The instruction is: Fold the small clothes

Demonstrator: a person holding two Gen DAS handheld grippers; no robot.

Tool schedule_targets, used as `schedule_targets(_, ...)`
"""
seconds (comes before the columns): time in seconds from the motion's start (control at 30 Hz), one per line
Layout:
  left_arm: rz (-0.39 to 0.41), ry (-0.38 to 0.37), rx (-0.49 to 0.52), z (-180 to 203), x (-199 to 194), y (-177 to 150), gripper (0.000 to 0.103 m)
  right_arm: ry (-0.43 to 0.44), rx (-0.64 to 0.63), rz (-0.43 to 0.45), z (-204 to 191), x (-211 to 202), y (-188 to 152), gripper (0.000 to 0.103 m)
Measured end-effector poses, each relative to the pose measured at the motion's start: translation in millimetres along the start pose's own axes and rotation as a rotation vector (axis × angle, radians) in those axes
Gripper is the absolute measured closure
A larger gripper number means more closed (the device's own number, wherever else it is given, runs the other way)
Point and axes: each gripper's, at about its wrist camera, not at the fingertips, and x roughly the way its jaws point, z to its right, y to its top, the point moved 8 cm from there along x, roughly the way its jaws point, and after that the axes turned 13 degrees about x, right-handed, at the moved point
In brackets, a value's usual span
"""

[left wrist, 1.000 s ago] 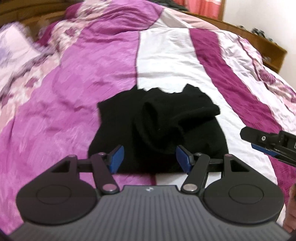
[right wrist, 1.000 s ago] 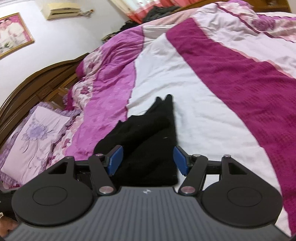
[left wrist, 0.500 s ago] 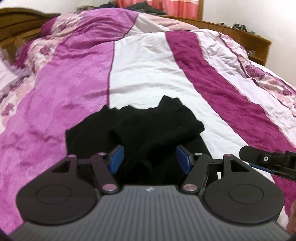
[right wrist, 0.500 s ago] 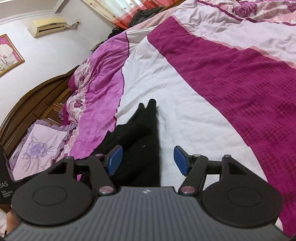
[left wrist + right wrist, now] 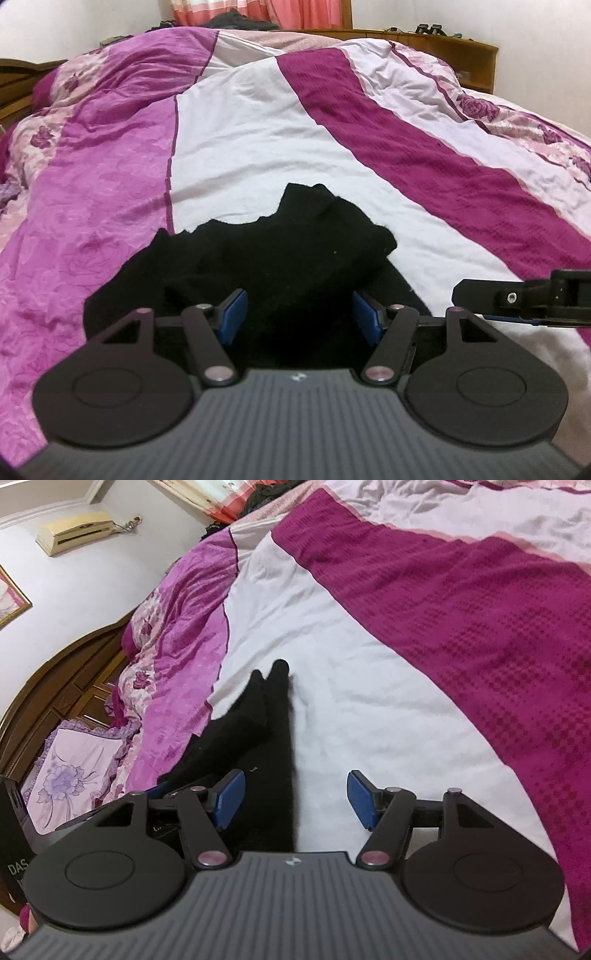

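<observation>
Left wrist view: we see the left gripper (image 5: 299,319) with jaws wide apart, blue pads on either side of the near part of the black garment (image 5: 266,266); whether the pads touch the cloth we cannot tell. Nothing is clamped. The right gripper (image 5: 517,301) enters from the right edge, low over the bedspread (image 5: 258,147), just beside the garment's right border.

Right wrist view: the right gripper (image 5: 293,799) also has its jaws spread wide, holding nothing. Its left pad sits over the black garment (image 5: 266,738); its right pad is over bare white bedspread (image 5: 369,686). The garment's right edge runs as a straight line between the pads, narrowing to two rounded tips farther away.

Room: open bedspread lies beyond and to the right of the garment; a pillow (image 5: 70,775) and wooden headboard (image 5: 66,686) lie to the left.

Versus 0.5 s ago: both cameras sit lower and nearer the garment; the jaws' opening is unchanged.
</observation>
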Motion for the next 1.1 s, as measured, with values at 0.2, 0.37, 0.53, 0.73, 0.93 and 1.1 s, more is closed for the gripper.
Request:
schedule_targets(0.2, 0.043, -0.007, -0.025, -11.8, 0.0, 4.5, 0.094, -0.006, -0.003, -0.012, 0.4, 8.1, 0.2, 0.034)
schedule_targets(0.37, 0.085, 0.010, -0.128, -41.9, -6.4, 11.4, 0.095, -0.009, -0.012, -0.019, -2.6, 9.6, -4.4, 0.034)
schedule_targets(0.53, 0.055, 0.038, -0.265, -78.8, 5.6, 1.6, 0.095, -0.019, -0.035, -0.021, -7.2, 9.6, -9.0, 0.034)
schedule_targets(0.73, 0.015, 0.076, -0.393, -107.4, 16.6, -19.2, 0.092, -0.026, -0.066, -0.019, -10.3, 6.8, -12.4, 0.034)
schedule_targets(0.93, 0.016, 0.070, -0.443, -117.5, 5.4, -29.5, 0.089, -0.030, -0.070, -0.028, -10.8, 8.9, -14.8, 0.034)
schedule_targets(1.1, 0.026, 0.087, -0.502, -124.3, -10.4, -38.2, 0.041, -0.029, -0.080, -0.036, -12.5, 11.0, -17.2, 0.034)
